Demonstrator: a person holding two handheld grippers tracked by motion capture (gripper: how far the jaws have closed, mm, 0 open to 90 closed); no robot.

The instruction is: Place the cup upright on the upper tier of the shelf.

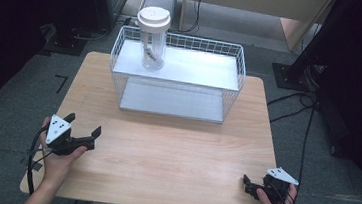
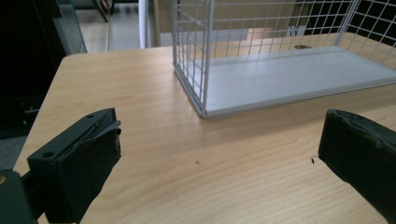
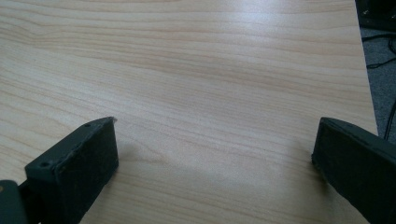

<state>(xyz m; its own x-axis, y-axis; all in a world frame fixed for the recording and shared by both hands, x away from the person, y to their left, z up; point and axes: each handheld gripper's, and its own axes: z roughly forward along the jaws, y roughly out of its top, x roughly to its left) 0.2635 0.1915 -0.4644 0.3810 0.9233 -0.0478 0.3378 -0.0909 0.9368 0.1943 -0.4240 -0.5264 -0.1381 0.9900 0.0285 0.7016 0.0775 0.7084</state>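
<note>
Lower left of the high view, the left gripper (image 1: 85,128) rests with jaws spread, empty; lower right, the right gripper (image 1: 247,185) likewise. Upper centre, a lidded jar (image 1: 152,39) stands on the wire rack (image 1: 180,89). Nothing appears begun.

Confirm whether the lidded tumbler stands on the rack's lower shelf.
No. The lidded tumbler stands at the left end of the wire rack's upper shelf; the lower shelf is bare.
</note>
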